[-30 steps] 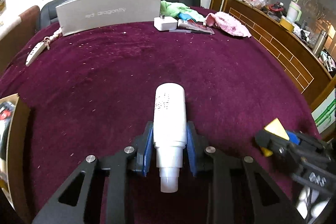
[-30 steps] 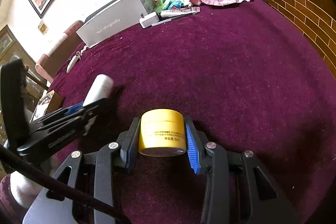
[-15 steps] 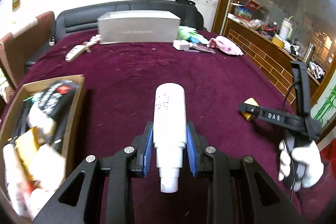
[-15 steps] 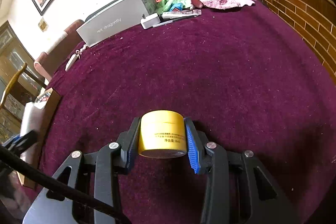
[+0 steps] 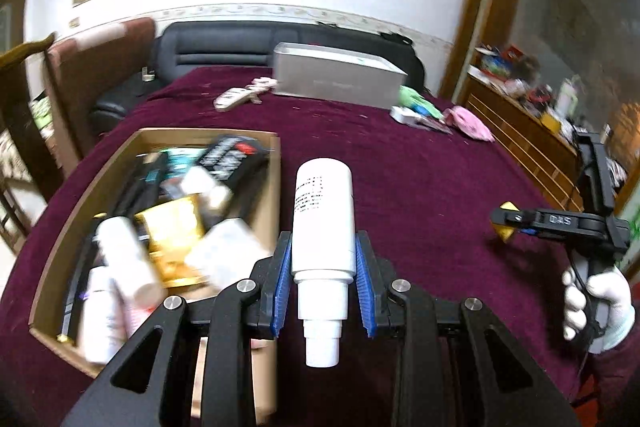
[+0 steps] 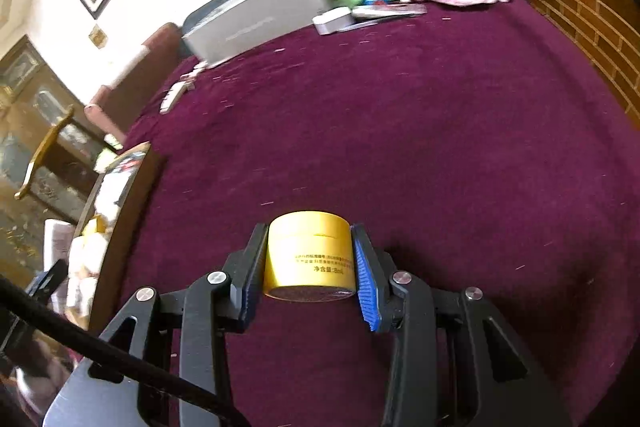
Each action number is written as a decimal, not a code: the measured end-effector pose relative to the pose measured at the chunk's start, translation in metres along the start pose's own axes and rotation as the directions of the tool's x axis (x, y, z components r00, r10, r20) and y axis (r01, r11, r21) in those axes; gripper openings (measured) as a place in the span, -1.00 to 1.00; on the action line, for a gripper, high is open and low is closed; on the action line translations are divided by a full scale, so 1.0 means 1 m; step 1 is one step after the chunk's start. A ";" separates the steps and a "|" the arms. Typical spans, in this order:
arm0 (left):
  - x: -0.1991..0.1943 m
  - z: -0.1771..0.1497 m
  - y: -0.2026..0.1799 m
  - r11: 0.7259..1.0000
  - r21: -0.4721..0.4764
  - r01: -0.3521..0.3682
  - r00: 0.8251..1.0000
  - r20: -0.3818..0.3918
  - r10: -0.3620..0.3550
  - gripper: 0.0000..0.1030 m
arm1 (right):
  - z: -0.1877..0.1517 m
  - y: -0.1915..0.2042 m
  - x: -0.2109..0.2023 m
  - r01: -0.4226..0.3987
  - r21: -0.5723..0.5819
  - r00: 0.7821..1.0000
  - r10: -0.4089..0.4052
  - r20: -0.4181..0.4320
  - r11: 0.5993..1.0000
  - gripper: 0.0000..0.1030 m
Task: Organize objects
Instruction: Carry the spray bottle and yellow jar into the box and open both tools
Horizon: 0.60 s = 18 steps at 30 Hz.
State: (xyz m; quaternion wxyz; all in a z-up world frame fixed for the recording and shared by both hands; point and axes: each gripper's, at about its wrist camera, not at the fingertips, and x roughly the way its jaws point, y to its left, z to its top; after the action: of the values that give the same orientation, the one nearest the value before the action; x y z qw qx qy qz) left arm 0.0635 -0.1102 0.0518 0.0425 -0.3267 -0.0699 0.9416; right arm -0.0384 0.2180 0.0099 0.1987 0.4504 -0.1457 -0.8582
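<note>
My left gripper (image 5: pixel 323 265) is shut on a white plastic bottle (image 5: pixel 323 215), held lengthwise with its cap toward the camera, above the maroon table just right of a cardboard box (image 5: pixel 276 163) filled with several bottles and packets. My right gripper (image 6: pixel 310 259) is shut on a small yellow jar (image 6: pixel 308 255), held above the maroon cloth. In the left wrist view the right gripper (image 5: pixel 506 223) shows at the far right with a bit of the yellow jar in it, held by a white-gloved hand (image 5: pixel 600 301). The cardboard box (image 6: pixel 120 187) sits left in the right wrist view.
At the far end of the table lie a long grey box (image 5: pixel 336 81), a white remote (image 5: pixel 232 99), a white adapter (image 5: pixel 404 115), green and pink cloths (image 5: pixel 468 119). A dark sofa (image 5: pixel 224 47) stands behind. A wooden sideboard (image 5: pixel 520 131) runs along the right.
The left gripper has swung left and up with the white bottle, bringing the cardboard box into view beside it. The right gripper has shifted slightly left with the yellow jar.
</note>
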 end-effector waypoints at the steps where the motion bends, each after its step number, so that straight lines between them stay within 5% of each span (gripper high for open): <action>1: -0.004 0.000 0.008 1.000 -0.010 -0.014 1.000 0.008 0.014 -0.52 | 0.000 0.007 0.000 -0.015 -0.006 1.000 0.015 -0.005 1.000 -0.27; 10: -0.018 0.003 0.087 0.983 -0.105 -0.151 0.987 0.040 0.156 -0.51 | -0.007 0.124 0.032 -0.197 -0.135 0.978 0.184 -0.103 0.971 -0.26; 18: -0.004 0.002 0.130 0.965 -0.122 -0.231 0.972 0.023 0.235 -0.51 | -0.032 0.221 0.070 -0.340 -0.229 0.927 0.283 -0.247 0.912 -0.25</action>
State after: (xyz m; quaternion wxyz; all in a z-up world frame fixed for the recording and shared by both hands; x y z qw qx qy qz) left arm 0.0606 -0.2394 0.0352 -0.0892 -0.3169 -0.0874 0.9402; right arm -0.0010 -0.0113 0.0369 0.4066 0.4778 -0.0772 -0.7749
